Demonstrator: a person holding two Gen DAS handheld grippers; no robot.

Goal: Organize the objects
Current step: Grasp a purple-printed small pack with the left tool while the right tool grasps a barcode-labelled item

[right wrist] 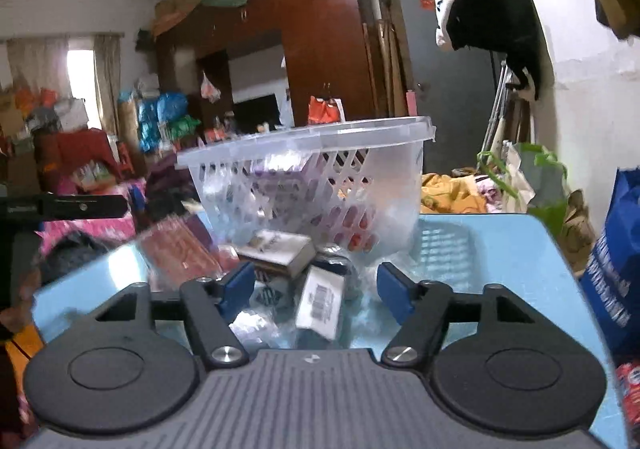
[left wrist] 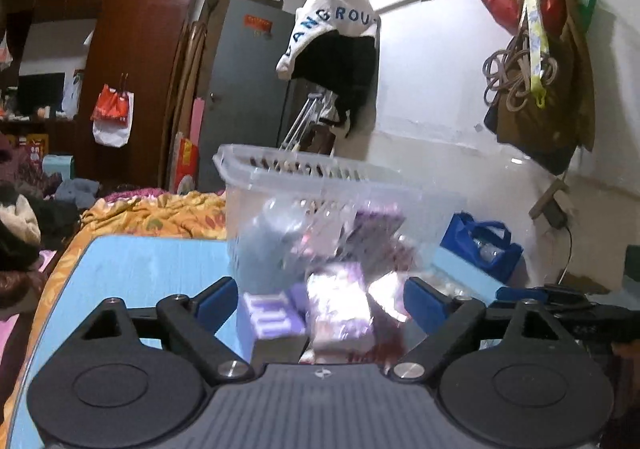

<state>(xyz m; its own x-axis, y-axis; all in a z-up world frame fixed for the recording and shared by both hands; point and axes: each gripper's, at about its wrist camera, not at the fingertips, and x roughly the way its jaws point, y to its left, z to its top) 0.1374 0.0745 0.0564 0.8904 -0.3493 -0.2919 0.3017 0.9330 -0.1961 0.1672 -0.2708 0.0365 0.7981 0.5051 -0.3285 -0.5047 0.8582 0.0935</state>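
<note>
Two grippers, both released: my left gripper [left wrist: 320,299] and right gripper [right wrist: 316,285] grasp nothing. Clear plastic basket [right wrist: 304,177] sits upright on the blue table [right wrist: 500,249], far side, long axis running left-right. Small box [right wrist: 280,251] lies flat near it, beside blurred packets [left wrist: 340,309].

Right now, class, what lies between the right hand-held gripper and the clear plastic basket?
In the right wrist view, a small pile lies between the right hand-held gripper and the clear plastic basket: a box and a barcode-labelled packet on the blue table.
</note>
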